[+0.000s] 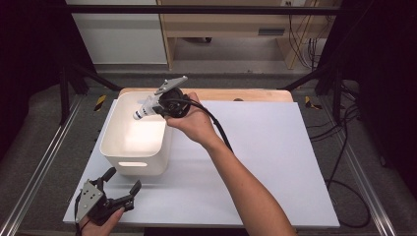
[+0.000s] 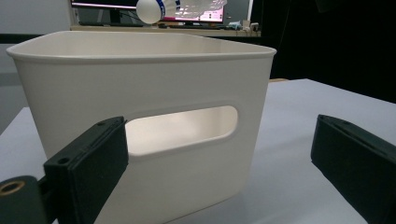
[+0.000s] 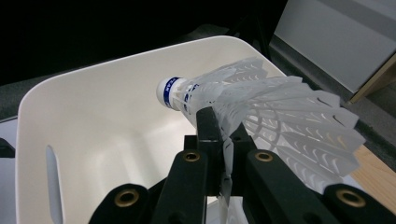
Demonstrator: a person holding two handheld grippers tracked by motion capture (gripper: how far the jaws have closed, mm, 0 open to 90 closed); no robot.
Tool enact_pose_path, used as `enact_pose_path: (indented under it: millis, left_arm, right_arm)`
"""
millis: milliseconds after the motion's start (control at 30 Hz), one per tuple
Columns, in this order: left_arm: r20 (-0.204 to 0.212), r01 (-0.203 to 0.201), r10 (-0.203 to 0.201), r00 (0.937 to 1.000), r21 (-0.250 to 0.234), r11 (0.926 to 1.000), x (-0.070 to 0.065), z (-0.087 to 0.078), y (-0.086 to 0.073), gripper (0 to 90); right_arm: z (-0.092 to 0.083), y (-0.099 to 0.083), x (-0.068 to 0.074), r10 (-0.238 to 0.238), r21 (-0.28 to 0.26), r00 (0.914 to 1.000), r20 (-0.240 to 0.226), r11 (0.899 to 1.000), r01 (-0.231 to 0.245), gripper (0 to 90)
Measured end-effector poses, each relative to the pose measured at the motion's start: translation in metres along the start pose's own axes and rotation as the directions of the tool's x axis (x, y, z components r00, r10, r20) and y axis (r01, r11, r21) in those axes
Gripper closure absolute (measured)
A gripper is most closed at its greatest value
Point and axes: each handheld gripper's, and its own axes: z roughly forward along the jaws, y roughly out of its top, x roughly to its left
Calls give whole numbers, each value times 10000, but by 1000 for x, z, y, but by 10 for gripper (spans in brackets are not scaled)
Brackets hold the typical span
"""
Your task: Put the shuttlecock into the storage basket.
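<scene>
Two grippers are seen at the table in the high view. The right gripper [image 1: 156, 104] is held above the far right corner of a white plastic bin [image 1: 112, 149], and its jaws are pressed together on the feathered skirt of a white shuttlecock [image 1: 142, 111]. In the right gripper view the skirt of the shuttlecock [image 3: 261, 107] is pinched flat between the black pads, while the cork, ringed by a blue band, is pointed out over the open inside of the bin [image 3: 93, 116]. The shuttlecock is carried clear of the bin, not touching its rim or walls.

The left gripper [image 1: 123, 184] is held low at the near left corner of the white table top [image 1: 275, 162], just in front of the bin. Its jaws are spread wide with nothing between them. In the left gripper view the bin [image 2: 140, 93] stands close ahead, its slot handle facing the camera, and the cork of the shuttlecock [image 2: 152, 9] is visible above the far rim.
</scene>
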Motion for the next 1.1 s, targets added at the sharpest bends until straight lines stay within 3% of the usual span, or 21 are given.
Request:
enact_pose_path:
  millis: [267,533,767,1100]
  left_arm:
    - [-18,13,-13,10000,-22,10000,1,-1,0,41]
    - [25,29,-29,10000,-14,10000,0,1,0,41]
    - [25,-59,59,10000,50,10000,1,1,0,41]
    - [-133,126,-125,9998,8,9999,6,-1,-1,42]
  right_arm:
    - [16,-2,7,-445,504,9990,-59,9977,448,887]
    - [26,-3,13,-657,669,9976,-228,9955,671,886]
    - [37,-8,13,-609,846,9977,-307,9944,633,886]
    - [46,-8,19,-594,923,9972,-454,9937,634,885]
